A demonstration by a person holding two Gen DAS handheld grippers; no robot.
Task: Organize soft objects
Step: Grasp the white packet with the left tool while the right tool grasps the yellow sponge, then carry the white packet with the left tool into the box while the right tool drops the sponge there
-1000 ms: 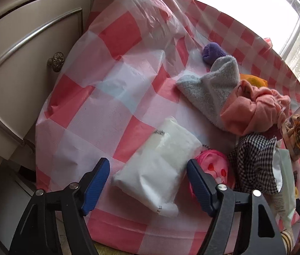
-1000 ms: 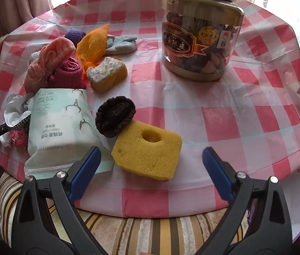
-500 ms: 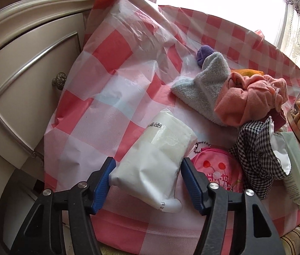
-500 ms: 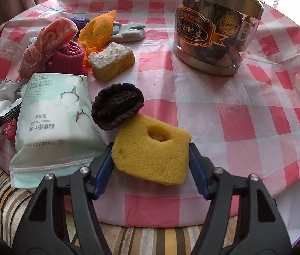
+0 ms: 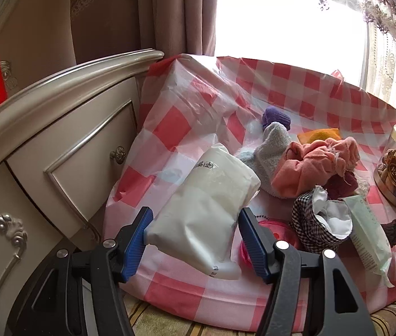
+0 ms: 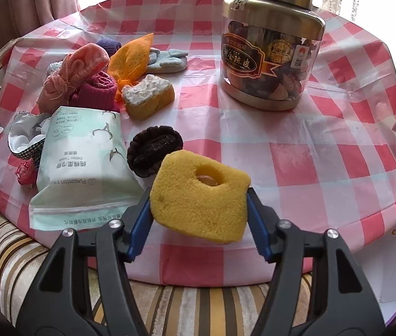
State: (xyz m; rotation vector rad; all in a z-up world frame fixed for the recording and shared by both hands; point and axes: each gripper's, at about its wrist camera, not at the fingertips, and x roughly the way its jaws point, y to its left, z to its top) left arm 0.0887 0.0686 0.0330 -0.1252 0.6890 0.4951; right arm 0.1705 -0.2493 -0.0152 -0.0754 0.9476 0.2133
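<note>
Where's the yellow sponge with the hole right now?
In the right wrist view, the yellow sponge sits low and central, gripped between the blue pads of the right hand-held gripper, just in front of the dark scrunchie and right of the tissue pack.

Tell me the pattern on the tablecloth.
Red-and-white checks on the tablecloth, clearest in the right wrist view.

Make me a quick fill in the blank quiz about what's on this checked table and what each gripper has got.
1. The right gripper is clamped on a yellow ____ with a hole in it.
2. The left gripper grips a ____ plastic pack.
3. The jar with the gold lid stands ____.
4. The tablecloth is checked white and ____.

Missing words: sponge; white; upright; red
</note>
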